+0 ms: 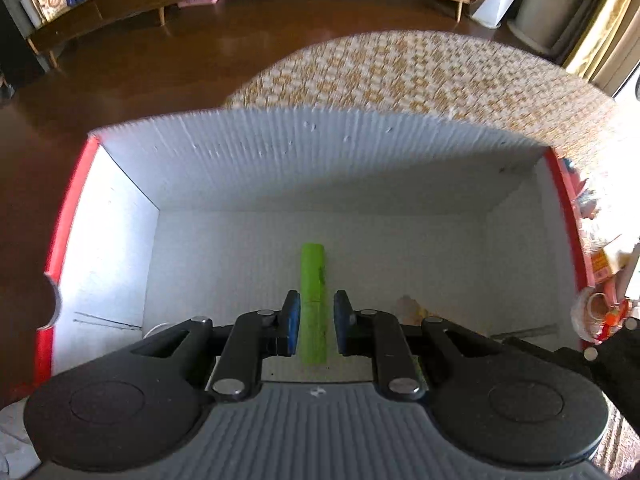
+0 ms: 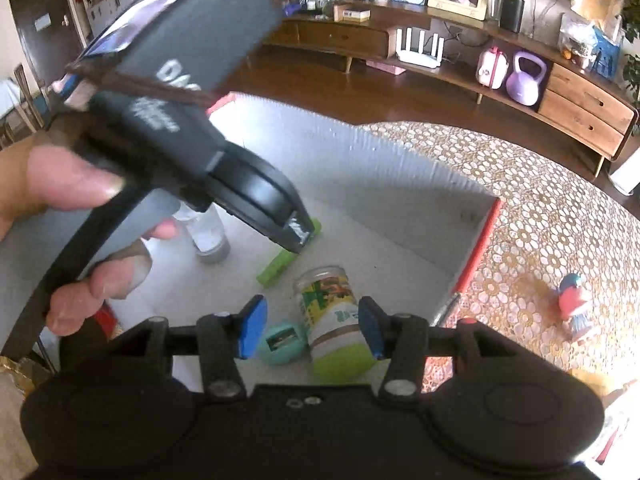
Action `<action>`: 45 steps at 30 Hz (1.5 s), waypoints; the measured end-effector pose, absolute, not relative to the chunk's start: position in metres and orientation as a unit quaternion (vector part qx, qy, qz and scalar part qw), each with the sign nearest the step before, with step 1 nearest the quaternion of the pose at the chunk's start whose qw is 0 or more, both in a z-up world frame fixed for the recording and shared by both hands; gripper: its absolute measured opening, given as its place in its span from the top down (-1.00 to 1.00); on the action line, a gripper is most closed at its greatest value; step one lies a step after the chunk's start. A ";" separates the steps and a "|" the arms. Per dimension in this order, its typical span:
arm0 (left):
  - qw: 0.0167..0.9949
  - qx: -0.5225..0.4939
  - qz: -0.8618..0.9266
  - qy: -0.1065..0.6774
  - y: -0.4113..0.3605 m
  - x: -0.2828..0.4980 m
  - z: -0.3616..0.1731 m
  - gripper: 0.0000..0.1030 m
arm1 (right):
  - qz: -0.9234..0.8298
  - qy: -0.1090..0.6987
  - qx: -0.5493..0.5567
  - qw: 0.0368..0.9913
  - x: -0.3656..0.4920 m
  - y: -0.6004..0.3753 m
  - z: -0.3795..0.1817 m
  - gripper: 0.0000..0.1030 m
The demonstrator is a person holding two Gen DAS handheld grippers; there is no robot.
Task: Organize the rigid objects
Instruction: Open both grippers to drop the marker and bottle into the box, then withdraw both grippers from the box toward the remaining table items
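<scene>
A white box with red edges stands on a patterned tablecloth. A green bar lies on its floor. My left gripper is open, its blue pads on either side of the bar with a gap on each side. In the right wrist view the left gripper hangs over the green bar inside the box. My right gripper is open above a jar with a green lid and a teal round object, both lying in the box.
A clear bottle stands in the box. A small red and blue figurine sits on the tablecloth right of the box. Packets and a jar lie outside the box's right wall. Wooden cabinets line the far wall.
</scene>
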State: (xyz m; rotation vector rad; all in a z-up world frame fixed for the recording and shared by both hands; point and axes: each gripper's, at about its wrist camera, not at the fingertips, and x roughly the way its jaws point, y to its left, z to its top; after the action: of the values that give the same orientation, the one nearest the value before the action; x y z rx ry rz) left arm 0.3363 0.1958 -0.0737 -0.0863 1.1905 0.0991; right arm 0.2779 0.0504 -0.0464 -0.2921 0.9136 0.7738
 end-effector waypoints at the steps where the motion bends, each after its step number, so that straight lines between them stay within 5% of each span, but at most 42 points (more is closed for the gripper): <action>1: 0.830 -0.040 0.046 0.555 0.195 0.334 -0.069 0.67 | 0.365 0.428 -0.131 0.817 0.277 0.048 -0.043 0.03; 23: 0.905 -0.027 0.017 0.423 0.142 0.229 0.018 0.67 | 0.380 0.361 -0.052 0.850 0.223 -0.042 0.018 -0.24; 39: 0.932 -0.019 -0.018 0.361 0.076 0.163 0.018 0.67 | 0.341 0.331 -0.006 0.880 0.173 -0.137 0.019 -0.48; 45: 0.936 -0.010 -0.032 0.350 0.046 0.148 0.010 0.41 | 0.319 0.317 0.010 0.893 0.154 -0.174 0.010 -0.63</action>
State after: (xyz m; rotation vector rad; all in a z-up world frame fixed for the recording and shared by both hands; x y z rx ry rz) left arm 0.1480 0.0457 0.0095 -0.0209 0.7156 -0.0657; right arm 0.1543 -0.1741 0.0098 0.0199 0.6586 0.6626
